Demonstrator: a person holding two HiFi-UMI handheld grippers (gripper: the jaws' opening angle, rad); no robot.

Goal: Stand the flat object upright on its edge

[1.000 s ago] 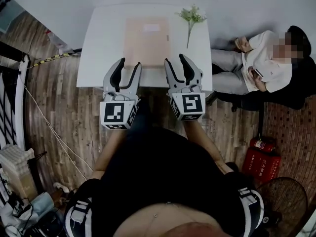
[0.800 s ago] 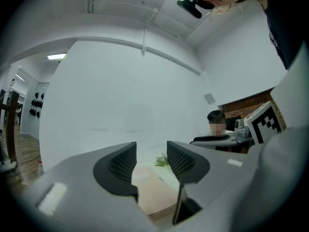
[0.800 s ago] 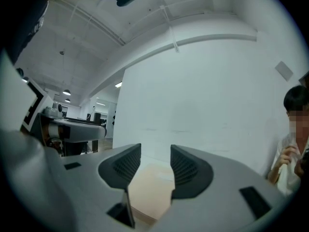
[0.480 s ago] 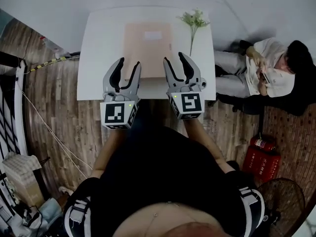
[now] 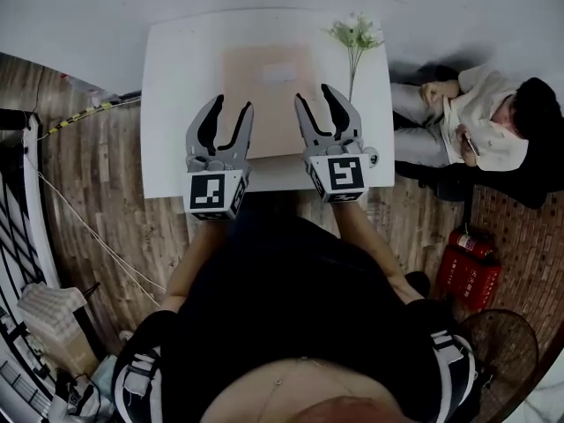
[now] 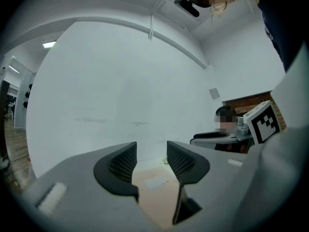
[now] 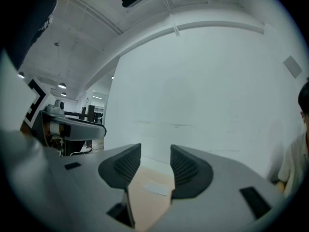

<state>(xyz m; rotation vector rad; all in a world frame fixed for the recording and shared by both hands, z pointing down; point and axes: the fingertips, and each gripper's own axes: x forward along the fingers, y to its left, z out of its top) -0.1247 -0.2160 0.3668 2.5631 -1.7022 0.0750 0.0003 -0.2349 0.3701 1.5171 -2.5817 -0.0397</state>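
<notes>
From my feed, the white table (image 5: 181, 86) sits on a wood-plank floor (image 5: 115, 201) against a pale wall (image 6: 120, 81). A flower sprig (image 5: 355, 35) lies at the table's far right corner. Just right of the table there's a person (image 5: 476, 122) sitting in a light top, looking down at something small in their hands. A red fire extinguisher (image 5: 473, 241) sits on the floor near them, a round wire fan guard (image 5: 504, 351) beyond it, and a thin cable (image 5: 88, 236) trails over the planks on the left.

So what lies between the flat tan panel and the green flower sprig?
Head view: only bare white table separates flat tan panel from flower sprig.
</notes>
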